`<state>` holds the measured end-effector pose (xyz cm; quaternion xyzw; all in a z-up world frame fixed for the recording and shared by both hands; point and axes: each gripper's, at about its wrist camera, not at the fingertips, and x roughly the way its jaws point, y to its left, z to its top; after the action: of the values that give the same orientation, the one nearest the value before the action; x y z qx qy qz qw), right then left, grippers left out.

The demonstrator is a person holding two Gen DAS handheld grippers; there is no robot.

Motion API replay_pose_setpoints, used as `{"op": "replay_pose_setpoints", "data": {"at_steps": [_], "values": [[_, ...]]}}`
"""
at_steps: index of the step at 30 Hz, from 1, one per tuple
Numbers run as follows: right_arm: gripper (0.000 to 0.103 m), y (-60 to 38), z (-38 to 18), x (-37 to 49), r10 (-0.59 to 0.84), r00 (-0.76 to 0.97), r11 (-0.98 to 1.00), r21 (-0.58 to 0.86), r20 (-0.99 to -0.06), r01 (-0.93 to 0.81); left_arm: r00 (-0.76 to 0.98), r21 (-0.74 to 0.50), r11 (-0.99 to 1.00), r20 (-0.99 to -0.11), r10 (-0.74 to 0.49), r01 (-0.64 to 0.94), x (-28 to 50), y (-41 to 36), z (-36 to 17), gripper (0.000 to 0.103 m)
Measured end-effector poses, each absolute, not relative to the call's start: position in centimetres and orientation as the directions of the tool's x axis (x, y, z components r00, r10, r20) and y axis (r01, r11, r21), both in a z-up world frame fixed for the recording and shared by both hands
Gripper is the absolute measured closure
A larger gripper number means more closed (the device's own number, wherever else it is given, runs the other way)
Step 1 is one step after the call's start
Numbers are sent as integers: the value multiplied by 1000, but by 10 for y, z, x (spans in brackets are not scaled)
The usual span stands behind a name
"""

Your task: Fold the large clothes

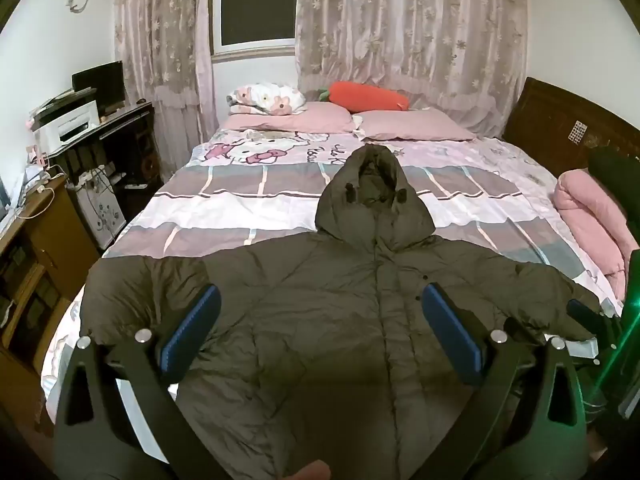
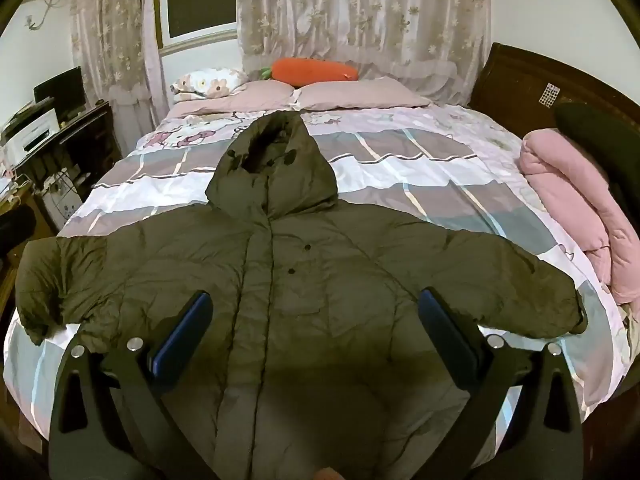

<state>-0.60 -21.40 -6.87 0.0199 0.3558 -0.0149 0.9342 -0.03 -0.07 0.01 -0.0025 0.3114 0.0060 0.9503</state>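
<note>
— Fingers (image 1: 192,332) on left gripper (image 1: 320,316) spread wide, pinching nothing; same for right gripper (image 2: 316,320), hovering over coat (image 2: 300,280).

— Coat where?

— Flat on bed (image 2: 440,168), front up, both sleeves out sideways, hood toward pillows (image 2: 360,98).

— Step?

— Probably the start: spread out, no fold made yet. Next likely calls for pinching a sleeve cuff and carrying it across the chest.

— Count?

— One coat, two sleeves, one hood, two pink pillows, one carrot cushion (image 2: 314,70), one rolled pink quilt (image 2: 580,208).
</note>
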Motion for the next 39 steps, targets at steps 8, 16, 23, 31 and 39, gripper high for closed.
{"op": "replay_pose_setpoints", "data": {"at_steps": [8,16,23,31,39], "values": [[1,-211,-69,-5,-22,746,999,8,-666,36,803,4,1000,-595,16,-17,-1,-7,0,2],[1,-209,-72,-10,-14,758,999,23,-652,39,804,-10,1000,-595,5,-14,0,0,0,2],[1,-208,-70,-9,-14,758,999,17,-652,33,803,-9,1000,-596,5,-13,0,0,0,2],[1,-203,-70,-11,-8,753,1000,16,-658,24,803,-7,1000,-596,7,-14,0,0,0,2],[1,-204,-74,-10,-2,746,1000,22,-666,22,802,-8,1000,-598,6,-13,0,0,0,2]]}}
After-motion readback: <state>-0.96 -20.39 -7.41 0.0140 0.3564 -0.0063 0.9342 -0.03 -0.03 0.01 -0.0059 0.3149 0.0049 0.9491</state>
